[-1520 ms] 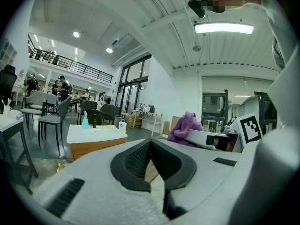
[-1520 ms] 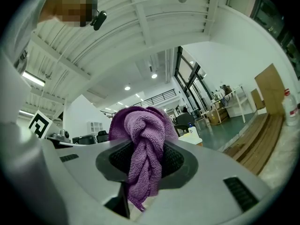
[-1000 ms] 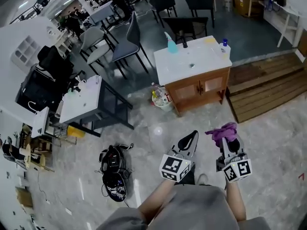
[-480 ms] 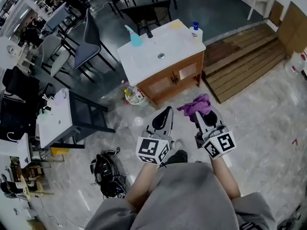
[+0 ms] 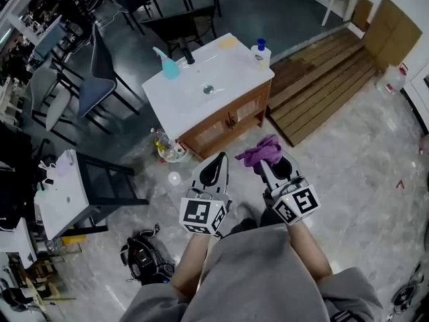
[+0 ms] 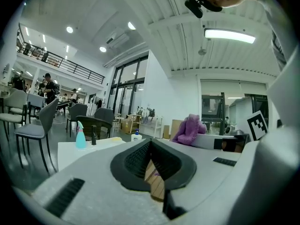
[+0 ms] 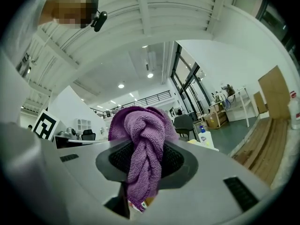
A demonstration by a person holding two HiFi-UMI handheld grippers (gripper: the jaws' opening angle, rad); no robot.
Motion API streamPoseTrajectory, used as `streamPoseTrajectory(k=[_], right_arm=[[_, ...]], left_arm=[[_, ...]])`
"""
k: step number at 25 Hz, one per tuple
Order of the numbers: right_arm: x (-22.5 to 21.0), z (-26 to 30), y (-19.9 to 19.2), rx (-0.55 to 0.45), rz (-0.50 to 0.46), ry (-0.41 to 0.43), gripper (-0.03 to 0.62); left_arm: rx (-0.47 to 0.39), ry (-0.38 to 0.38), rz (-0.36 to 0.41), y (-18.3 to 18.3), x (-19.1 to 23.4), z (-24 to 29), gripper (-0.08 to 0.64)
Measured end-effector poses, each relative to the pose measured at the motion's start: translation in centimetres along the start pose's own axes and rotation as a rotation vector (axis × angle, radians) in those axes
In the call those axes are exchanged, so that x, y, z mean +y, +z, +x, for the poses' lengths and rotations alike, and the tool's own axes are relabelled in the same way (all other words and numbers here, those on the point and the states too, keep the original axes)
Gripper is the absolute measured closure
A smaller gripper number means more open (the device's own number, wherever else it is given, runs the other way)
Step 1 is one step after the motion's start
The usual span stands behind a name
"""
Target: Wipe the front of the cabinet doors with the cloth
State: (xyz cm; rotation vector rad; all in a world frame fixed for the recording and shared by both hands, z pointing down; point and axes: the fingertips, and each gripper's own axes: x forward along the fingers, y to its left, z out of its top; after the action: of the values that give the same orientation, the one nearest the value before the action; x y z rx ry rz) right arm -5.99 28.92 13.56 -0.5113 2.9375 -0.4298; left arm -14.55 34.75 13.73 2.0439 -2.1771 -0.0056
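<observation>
Right gripper (image 5: 273, 168): jaws clamped on the purple cloth (image 5: 261, 153), which bunches in a twisted roll between the pads and spills over their tips. Left gripper (image 5: 213, 165): jaws drawn together, nothing between them. Both are held side by side above the marble floor (image 5: 348, 159), short of the cabinet.

The cabinet doors (image 5: 228, 122) are wooden, shut, and apart from the cloth. The white cabinet top (image 5: 194, 98) carries a sink basin (image 5: 208, 90), a teal spray bottle (image 5: 167, 64) beside a black tap (image 5: 187, 56) at the back, and a white pump bottle (image 5: 260, 51) with a blue head at the far right corner.

On the floor, against the cabinet's left side, a small bin (image 5: 169, 147) holds mixed items; they cannot be identified.
</observation>
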Motion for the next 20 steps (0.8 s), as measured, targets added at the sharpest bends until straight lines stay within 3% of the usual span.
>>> streamPoseTrajectory(k=[11, 20], right_arm=[[-5.5, 3.3, -0.3, -0.003, -0.003, -0.08, 0.468], [-13.7, 7.5, 0.3, -0.008, 0.023, -0.126, 0.468]], left_arm=[[0.031, -0.076, -0.015, -1.2, 1.4, 6.9, 0.552], [0.071, -0.115, 0.004, -1.1, 2.4, 16.5, 0.552]])
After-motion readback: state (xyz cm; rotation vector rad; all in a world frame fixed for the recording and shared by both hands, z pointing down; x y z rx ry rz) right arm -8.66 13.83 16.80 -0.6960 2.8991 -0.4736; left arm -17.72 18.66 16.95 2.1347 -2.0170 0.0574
